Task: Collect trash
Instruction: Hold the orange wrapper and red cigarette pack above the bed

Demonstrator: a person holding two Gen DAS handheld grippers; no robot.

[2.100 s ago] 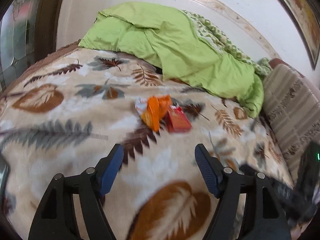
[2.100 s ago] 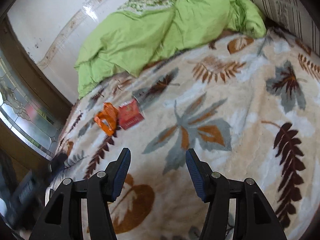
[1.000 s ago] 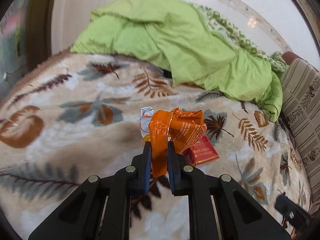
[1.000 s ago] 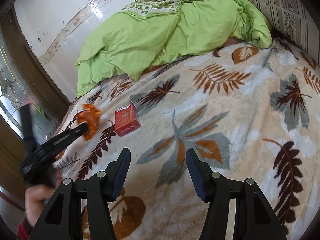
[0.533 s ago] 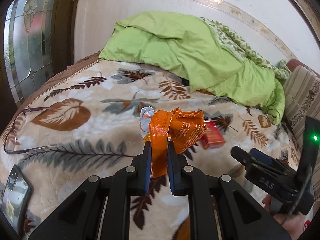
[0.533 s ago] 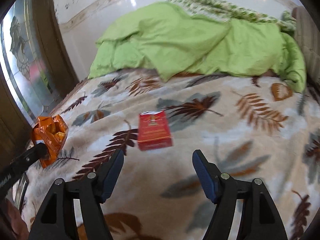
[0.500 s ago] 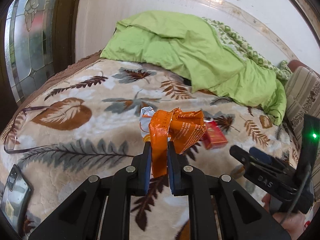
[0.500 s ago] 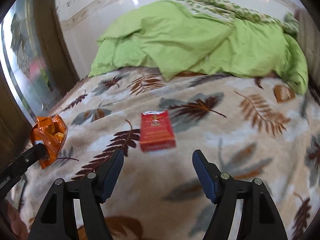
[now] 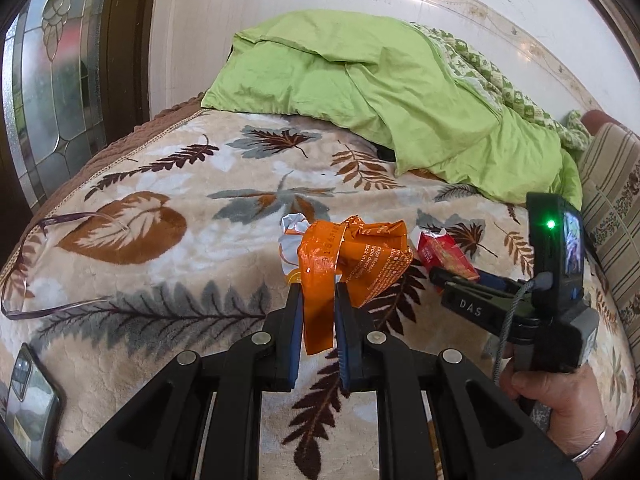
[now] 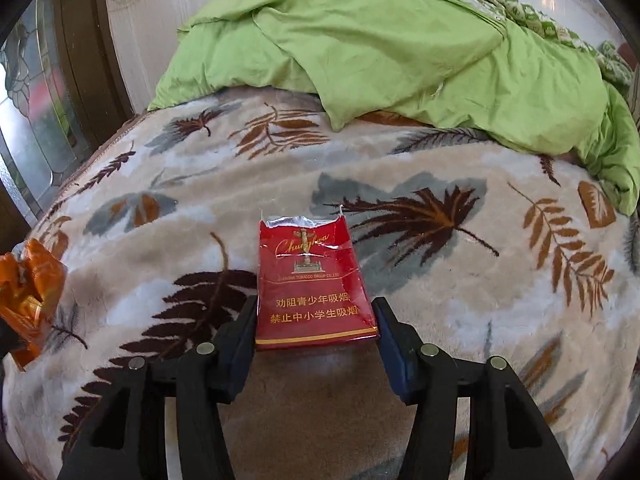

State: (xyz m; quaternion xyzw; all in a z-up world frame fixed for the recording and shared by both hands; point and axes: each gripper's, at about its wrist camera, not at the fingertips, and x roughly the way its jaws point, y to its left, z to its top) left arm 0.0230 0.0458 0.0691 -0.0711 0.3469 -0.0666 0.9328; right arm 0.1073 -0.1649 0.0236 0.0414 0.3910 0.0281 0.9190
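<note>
Your left gripper (image 9: 316,320) is clamped tight on a strip of the crumpled orange wrapper (image 9: 352,256), which hangs clear above the leaf-print blanket (image 9: 180,280). Your right gripper (image 10: 314,330) has just been closing: its jaws stand part-way apart, one on either side of the lower end of the red cigarette pack (image 10: 312,280). The left pad looks to be against the pack's edge; whether the right pad touches it you cannot tell from here. The pack lies flat on the blanket, torn open at its far end.

From the left wrist view, the pack (image 9: 444,254) sits just right of the wrapper, partly hidden behind the right gripper's fingers. A white scrap of paper (image 9: 292,228) shows just behind the wrapper's left side, mostly covered; whether it is held along with the wrapper is unclear.

To the wrapper's left, near the blanket's edge, lie one phone (image 9: 28,400), cut off by the frame, and one pair of glasses (image 9: 48,264). Your right hand (image 9: 560,404) shows low at the right with a ring on it.

Beyond the pack, one green duvet (image 10: 380,48) is heaped along the white tiled wall (image 9: 192,28). A stained-glass door (image 9: 44,80) stands left of it, and a striped cushion (image 9: 612,184) is cut off on the right.

Count: two grippers, one wrapper, one pack, one paper scrap.
</note>
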